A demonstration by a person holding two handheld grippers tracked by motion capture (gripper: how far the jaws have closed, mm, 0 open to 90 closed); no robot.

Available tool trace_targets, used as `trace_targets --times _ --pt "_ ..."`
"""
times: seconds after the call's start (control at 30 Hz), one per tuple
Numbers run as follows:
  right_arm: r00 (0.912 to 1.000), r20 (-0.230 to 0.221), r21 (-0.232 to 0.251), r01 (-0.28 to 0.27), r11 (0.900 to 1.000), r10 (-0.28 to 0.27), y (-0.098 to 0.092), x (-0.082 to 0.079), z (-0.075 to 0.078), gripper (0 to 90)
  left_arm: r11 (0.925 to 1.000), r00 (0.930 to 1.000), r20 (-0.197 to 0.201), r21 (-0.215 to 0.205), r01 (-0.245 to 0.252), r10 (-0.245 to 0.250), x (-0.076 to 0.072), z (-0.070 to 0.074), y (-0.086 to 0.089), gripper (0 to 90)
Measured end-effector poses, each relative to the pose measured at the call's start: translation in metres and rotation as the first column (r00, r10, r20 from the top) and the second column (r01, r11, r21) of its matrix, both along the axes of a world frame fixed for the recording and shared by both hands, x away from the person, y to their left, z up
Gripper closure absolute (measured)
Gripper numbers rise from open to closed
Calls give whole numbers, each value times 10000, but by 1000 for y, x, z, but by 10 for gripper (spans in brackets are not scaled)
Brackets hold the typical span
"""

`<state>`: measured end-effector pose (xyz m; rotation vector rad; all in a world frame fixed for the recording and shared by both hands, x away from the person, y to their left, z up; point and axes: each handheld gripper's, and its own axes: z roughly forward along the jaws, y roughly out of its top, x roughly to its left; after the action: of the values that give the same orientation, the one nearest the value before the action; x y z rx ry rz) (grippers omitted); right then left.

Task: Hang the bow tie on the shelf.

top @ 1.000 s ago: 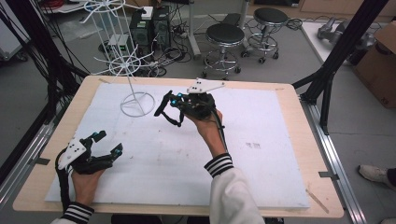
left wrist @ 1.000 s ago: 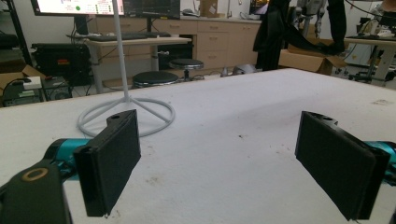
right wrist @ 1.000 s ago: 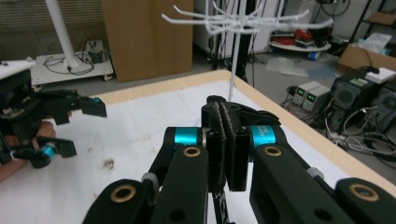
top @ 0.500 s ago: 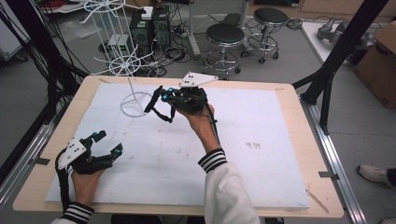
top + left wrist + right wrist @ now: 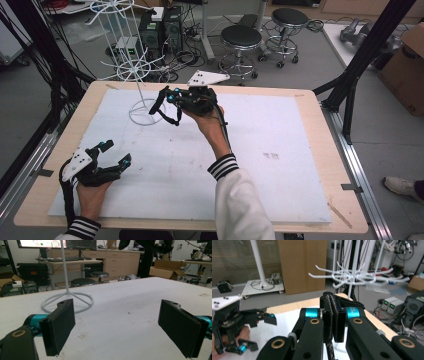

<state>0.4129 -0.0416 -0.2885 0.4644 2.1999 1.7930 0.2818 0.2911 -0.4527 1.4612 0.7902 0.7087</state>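
Note:
A white wire rack (image 5: 141,111) with hook arms stands on a ring base at the far left of the white mat; its base (image 5: 67,301) shows in the left gripper view and its hook arms (image 5: 352,277) in the right gripper view. My right gripper (image 5: 164,101) is raised beside the rack's pole, pointing left, its pads (image 5: 334,317) pressed together. A thin black strap loop (image 5: 169,116) hangs from those jaws. My left gripper (image 5: 111,154) lies low over the mat's near left corner, jaws wide apart (image 5: 120,322) with nothing between them.
The white mat (image 5: 280,135) covers a wooden table (image 5: 310,100). Black frame posts (image 5: 360,55) rise at the right and left table edges. Stools and computer cases stand on the floor beyond the far edge. My left gripper (image 5: 249,317) also shows in the right gripper view.
My right gripper has moved left and slightly up towards the rack's pole, carrying the black strap. The left gripper has stayed where it was.

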Motion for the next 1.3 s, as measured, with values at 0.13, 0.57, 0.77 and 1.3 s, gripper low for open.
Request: trace_targets --times 0.13,0.57,0.77,1.3 --pt "9996 90 85 -257 9996 256 8 1 6 886 10000 10000 -10 -9 5 -5 0 0 0 145" --pt "9960 405 170 -806 9966 798 28 0 26 886 10000 10000 -11 -9 7 -7 0 0 0 145" --pt "9952 517 210 -845 9962 833 35 4 34 886 10000 10000 -8 -16 13 -13 0 0 0 144" --pt "9979 305 165 -568 9982 563 51 26 36 886 10000 10000 -7 -73 -8 8 0 0 0 145"
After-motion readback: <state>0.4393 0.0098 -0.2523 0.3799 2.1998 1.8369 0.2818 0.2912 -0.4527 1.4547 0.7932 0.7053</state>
